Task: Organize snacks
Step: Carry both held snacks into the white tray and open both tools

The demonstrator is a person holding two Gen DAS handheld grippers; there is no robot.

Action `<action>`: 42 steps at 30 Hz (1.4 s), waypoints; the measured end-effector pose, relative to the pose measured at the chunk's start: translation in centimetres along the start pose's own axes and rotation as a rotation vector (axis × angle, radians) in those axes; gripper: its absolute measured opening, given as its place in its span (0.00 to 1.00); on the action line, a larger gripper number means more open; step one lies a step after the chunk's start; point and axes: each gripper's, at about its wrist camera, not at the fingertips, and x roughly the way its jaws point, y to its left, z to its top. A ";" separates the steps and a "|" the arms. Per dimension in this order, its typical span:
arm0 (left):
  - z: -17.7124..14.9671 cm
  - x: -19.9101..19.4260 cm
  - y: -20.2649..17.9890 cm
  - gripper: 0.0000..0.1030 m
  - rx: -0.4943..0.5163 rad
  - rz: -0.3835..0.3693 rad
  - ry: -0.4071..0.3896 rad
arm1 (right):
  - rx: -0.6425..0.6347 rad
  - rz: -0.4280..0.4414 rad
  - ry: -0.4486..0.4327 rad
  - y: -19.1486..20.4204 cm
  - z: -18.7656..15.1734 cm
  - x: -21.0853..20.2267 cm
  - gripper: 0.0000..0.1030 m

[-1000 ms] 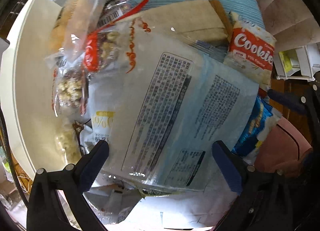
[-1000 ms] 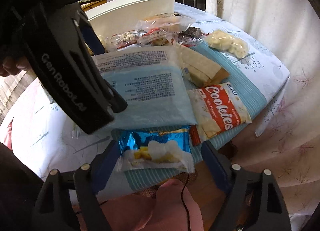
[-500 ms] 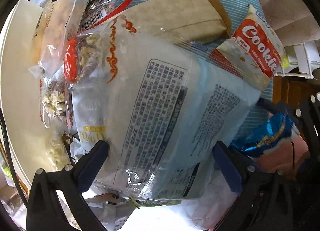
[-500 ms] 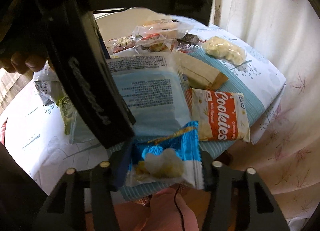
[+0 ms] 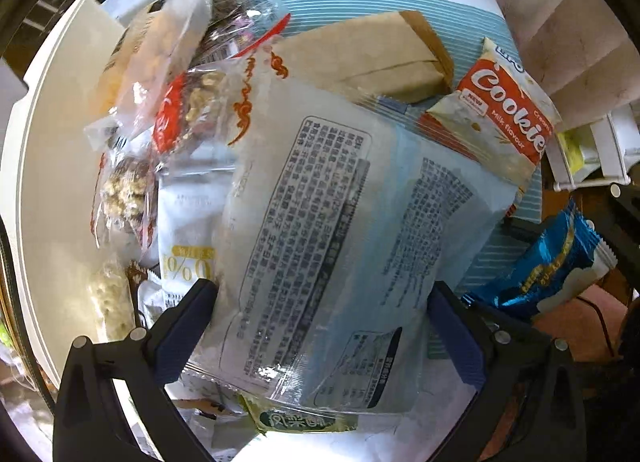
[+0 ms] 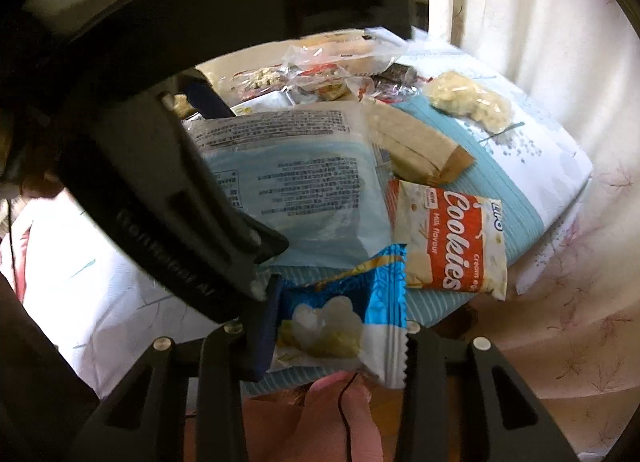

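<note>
While I close my right hand-held gripper [image 6: 340, 332] on the small blue foil snack packet with white puffs printed on it [image 6: 340, 314], its jaws narrowing with the packet pinched between them at lower centre, I log the rest.

Item: large pale-blue plastic snack bag, printed back up [image 5: 352, 246], centre of the left view; my left hand-held gripper [image 5: 320, 326] points down over its near end with jaws released, straddling it, presumably to lift it next.

Item: red-and-white "Cookies" packet [image 6: 452, 238], right of the bag, lying flat.

Item: tan paper pouch [image 5: 360, 58], above the bag, partly under it.

Item: clear bags of nut clusters [image 5: 188, 110], heaped upper left by a white tray [image 5: 52, 166], probably the sorting destination.

Surface: blue-striped cloth [image 6: 516, 178].
</note>
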 end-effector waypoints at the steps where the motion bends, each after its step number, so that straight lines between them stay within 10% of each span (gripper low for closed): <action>1: -0.1 0.0 -0.1 0.99 -0.010 0.001 0.005 | 0.007 0.014 0.013 -0.2 0.1 -0.1 0.36; 23: -7.6 -5.5 -0.5 0.89 -0.241 -0.121 -0.053 | -0.030 0.041 -0.006 -2.5 3.6 -4.9 0.36; 42: -14.2 -18.7 6.5 0.90 -0.526 -0.107 -0.247 | -0.061 0.106 -0.145 -4.5 12.6 -10.0 0.36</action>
